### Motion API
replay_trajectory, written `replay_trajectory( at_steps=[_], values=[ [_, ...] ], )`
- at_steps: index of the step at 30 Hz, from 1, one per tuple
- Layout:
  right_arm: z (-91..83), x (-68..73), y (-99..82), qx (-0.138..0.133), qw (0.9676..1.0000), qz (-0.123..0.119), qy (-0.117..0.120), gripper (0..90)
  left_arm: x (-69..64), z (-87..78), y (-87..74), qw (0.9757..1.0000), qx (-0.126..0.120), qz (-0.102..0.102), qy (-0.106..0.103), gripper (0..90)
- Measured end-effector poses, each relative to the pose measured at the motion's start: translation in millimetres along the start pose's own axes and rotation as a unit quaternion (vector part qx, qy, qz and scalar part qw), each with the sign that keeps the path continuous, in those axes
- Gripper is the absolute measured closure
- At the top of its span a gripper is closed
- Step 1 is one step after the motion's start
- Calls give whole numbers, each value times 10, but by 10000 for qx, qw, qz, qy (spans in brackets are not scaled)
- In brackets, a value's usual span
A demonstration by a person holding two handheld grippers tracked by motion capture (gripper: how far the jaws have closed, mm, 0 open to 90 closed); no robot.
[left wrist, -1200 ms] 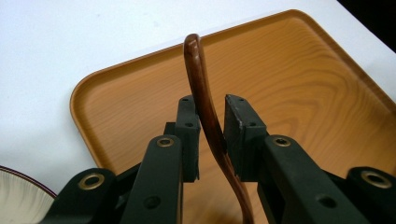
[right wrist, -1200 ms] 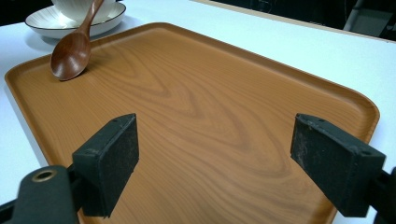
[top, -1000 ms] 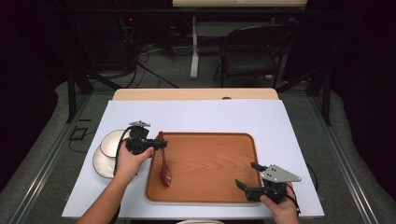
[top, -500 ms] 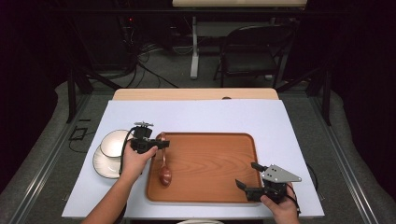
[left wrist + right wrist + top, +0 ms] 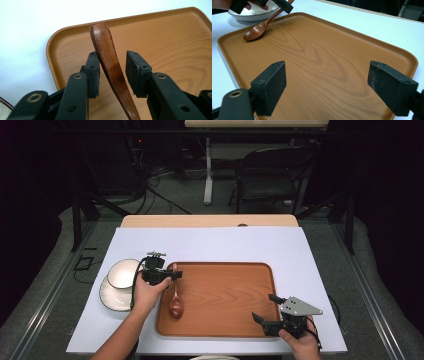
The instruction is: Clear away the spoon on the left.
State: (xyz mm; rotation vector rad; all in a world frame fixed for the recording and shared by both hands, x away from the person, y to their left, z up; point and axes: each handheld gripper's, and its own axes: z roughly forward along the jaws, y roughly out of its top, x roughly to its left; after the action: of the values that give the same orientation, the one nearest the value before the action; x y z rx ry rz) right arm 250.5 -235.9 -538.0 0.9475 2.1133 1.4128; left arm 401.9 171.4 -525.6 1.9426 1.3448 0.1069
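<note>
Left gripper view showed the left gripper point(image 5: 112, 72) with its jaws just parting around the wooden spoon point(image 5: 110, 67): one pad sat against the handle, the other stood clear. The spoon's bowl already rested on the wooden tray point(image 5: 225, 320) near its left edge, beside the bowl and saucer point(image 5: 120, 280). A clean release probably called for opening fully, then lifting straight away without dragging the handle. The right gripper point(image 5: 267, 312) waited wide open over the tray's near right corner

tray point(image 5: 220, 270) middle: free | left edge: spoon point(image 5: 175, 304); bowl point(image 5: 122, 272)
</note>
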Motion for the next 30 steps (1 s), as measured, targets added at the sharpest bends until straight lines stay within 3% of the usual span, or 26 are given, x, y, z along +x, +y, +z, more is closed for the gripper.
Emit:
replay_trajectory(
  at_steps=[3, 8, 20, 30],
  values=[
    [0, 1, 0, -2, 10000, -2, 6, 151, -3, 20, -5, 9999, -48, -117, 0, 580],
    [1, -1, -1, 5, 10000, 6, 12, 151, -1, 82, -24, 9998, 3, -153, 125, 565],
    [-7, -6, 1, -17, 10000, -7, 14, 151, -42, 185, -79, 9990, 39, 3, 446, 501],
    [-10, -4, 2, -27, 10000, -2, 16, 152, -80, 123, -74, 9982, -31, 172, 581, 461]
  ],
)
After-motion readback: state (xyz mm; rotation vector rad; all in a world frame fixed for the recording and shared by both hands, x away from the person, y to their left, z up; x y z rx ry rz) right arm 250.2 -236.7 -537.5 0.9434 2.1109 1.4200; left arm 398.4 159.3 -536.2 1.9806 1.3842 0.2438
